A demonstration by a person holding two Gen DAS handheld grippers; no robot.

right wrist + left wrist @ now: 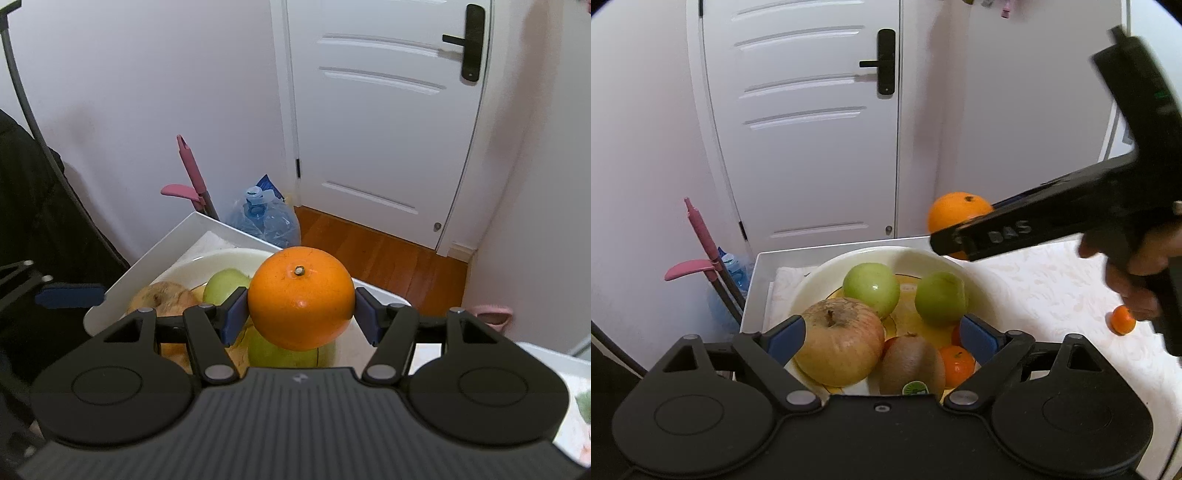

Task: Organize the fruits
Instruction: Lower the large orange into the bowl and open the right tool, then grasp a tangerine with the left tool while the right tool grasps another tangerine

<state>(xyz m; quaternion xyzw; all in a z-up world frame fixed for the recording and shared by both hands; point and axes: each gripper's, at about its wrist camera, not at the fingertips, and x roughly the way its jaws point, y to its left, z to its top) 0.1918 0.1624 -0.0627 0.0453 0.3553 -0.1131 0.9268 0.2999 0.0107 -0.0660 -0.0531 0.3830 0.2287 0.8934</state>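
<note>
Over the plate (809, 291) on the desk (1034, 280), the right tool (301, 306) has its blue pads clamped on both sides of a big orange (300, 297), and it hangs in the air above the far rim. The orange is pretty much round, so no real long axis, but its stem nub points up and a bit toward the camera. The left tool (882, 332) is spread wide with nothing in its grip, sitting low over the near side of the plate, with the brownish apple (840, 341) and kiwi (910, 363) between its pads. Two green apples (871, 290) sit further back. A small tangerine (1123, 319) lies out on the desk.
</note>
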